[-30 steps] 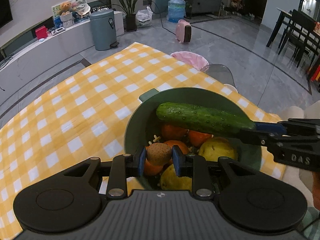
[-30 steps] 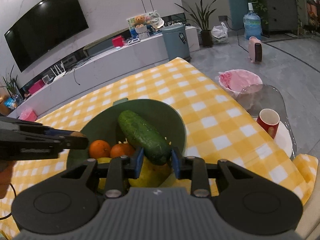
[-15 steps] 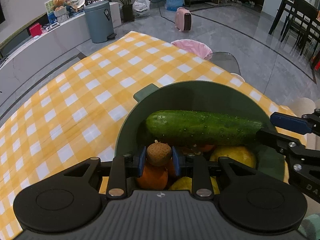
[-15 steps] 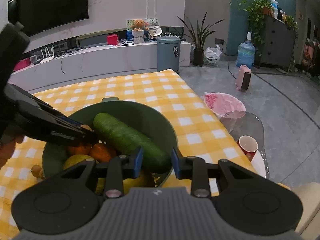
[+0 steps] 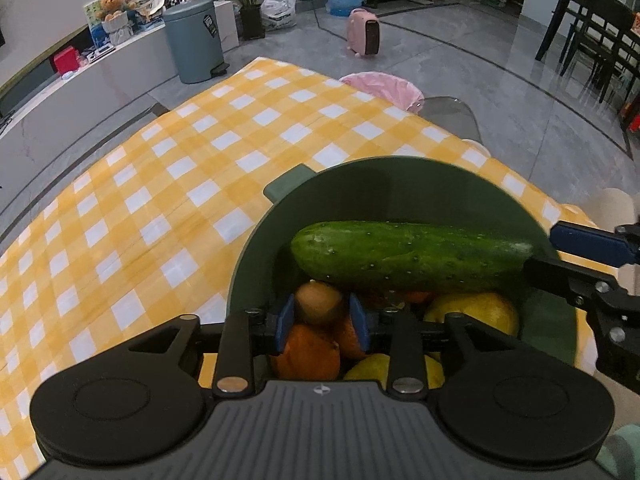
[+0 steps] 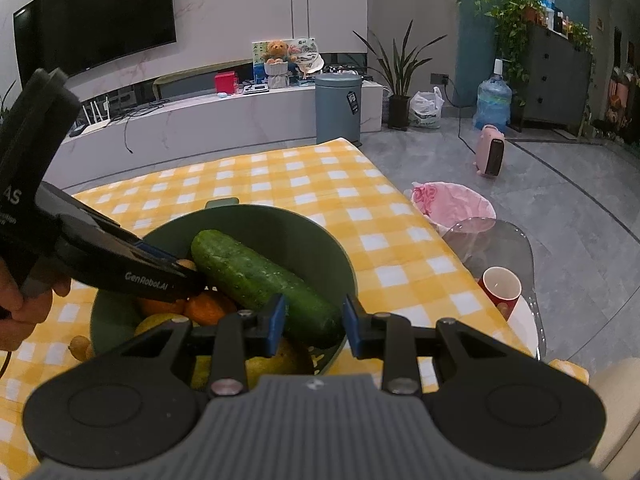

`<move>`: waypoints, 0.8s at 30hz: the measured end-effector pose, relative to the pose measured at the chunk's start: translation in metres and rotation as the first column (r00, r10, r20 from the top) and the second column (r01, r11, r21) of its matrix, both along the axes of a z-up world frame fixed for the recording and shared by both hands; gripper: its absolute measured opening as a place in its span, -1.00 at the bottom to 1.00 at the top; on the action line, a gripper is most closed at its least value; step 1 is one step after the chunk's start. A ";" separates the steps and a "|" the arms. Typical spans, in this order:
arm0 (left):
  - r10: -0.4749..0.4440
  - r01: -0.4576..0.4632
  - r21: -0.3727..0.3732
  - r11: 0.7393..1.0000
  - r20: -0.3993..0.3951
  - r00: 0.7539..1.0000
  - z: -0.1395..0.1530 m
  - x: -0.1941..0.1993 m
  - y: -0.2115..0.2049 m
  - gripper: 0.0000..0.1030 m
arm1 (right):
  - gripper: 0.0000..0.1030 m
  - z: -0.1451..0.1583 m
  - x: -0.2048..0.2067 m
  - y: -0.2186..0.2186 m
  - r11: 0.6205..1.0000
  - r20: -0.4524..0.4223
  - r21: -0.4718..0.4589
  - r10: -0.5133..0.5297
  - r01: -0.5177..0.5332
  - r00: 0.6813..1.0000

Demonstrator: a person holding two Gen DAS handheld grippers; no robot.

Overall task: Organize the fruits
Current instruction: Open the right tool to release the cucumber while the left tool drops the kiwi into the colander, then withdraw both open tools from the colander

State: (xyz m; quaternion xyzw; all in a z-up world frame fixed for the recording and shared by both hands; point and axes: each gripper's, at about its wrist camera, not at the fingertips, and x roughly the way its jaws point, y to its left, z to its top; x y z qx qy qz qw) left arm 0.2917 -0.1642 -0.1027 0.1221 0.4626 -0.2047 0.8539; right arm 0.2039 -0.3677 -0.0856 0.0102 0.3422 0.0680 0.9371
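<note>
A home living room: wall television point(image 6: 94, 26), potted plant point(image 6: 400, 68), dining chairs point(image 5: 600, 44).

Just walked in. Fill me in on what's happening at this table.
A person holding a gripper in each hand is loading a green bowl on the yellow checked cloth. The right gripper grips one end of a cucumber lying across the oranges and yellow fruit. The left gripper is opening its jaws around a small brown fruit, letting it go into the bowl.
</note>
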 end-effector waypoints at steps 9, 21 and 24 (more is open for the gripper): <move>0.002 0.002 -0.052 0.999 0.068 0.998 0.040 -0.038 0.019 -0.05 | -0.31 0.020 -0.017 0.003 0.999 0.022 0.048 0.006 -0.007 1.000; 0.110 -0.093 -0.107 0.990 0.160 0.981 0.078 -0.119 0.070 0.06 | -0.06 0.042 -0.074 0.030 0.982 0.051 0.189 0.016 -0.025 0.999; 0.137 -0.120 -0.107 0.987 0.160 0.978 0.076 -0.138 0.084 0.06 | -0.06 0.040 -0.087 0.045 0.976 0.041 0.213 0.044 -0.052 0.998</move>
